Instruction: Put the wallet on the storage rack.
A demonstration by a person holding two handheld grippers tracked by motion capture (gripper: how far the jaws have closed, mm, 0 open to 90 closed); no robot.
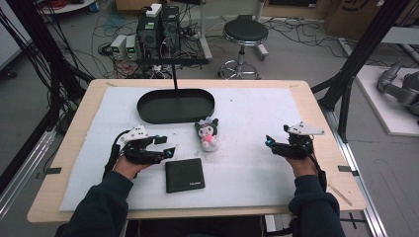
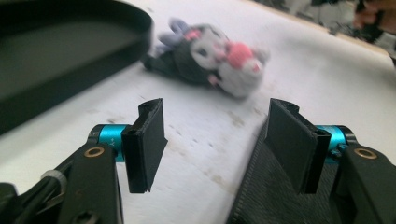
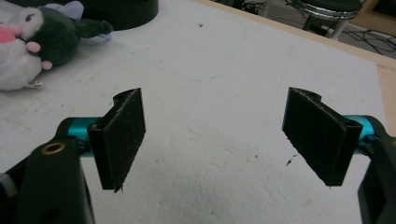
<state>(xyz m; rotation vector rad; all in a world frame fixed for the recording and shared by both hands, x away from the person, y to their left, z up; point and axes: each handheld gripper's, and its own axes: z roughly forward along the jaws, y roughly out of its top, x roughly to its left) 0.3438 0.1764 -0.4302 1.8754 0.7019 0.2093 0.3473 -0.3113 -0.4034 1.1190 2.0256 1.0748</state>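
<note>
A small plush doll (image 1: pixel 208 134) with dark head, white body and pink patch lies on the white mat, just below the black oval tray (image 1: pixel 148 109). A black wallet (image 1: pixel 185 175) lies flat nearer the person. My left gripper (image 1: pixel 168 146) hovers left of the doll, open and holding nothing. In the left gripper view the doll (image 2: pixel 212 58) lies ahead beyond the jaws, the tray (image 2: pixel 70 60) at upper left and the wallet (image 2: pixel 261 196) under the right jaw. My right gripper (image 1: pixel 268 142) stands open at the mat's right; the doll (image 3: pixel 32 39) lies at its upper left.
The white mat (image 1: pixel 247 113) covers most of the wooden table (image 1: pixel 316 113). A thin black post (image 1: pixel 174 74) rises behind the tray. Behind the table stand a stool (image 1: pixel 245 34), computer boxes (image 1: pixel 158 27) and loose cables on the floor.
</note>
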